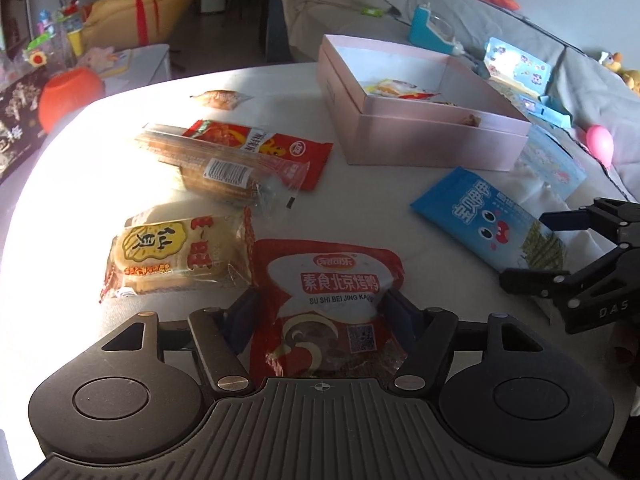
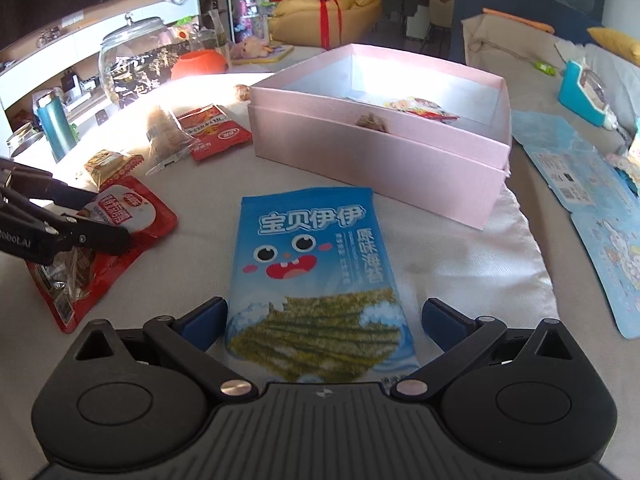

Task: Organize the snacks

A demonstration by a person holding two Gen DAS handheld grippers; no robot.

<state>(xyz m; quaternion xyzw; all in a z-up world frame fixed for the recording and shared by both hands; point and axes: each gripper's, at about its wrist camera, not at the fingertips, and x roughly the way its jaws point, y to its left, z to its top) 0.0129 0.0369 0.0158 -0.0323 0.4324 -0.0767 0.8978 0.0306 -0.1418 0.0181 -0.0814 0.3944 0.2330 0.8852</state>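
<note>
Two grippers, two packs | my left gripper (image 1: 320, 312) pinches red pack (image 1: 328, 304) on table (image 1: 360, 208) | right gripper (image 2: 322, 318) spread astride blue seaweed pack (image 2: 316, 280) | next: lift into pink box (image 2: 380, 160).

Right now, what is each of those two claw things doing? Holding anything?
Left gripper: closed on the red snack packet, its pads pinching both edges.
Right gripper: open around the blue seaweed packet, pads not pressing it.
</note>
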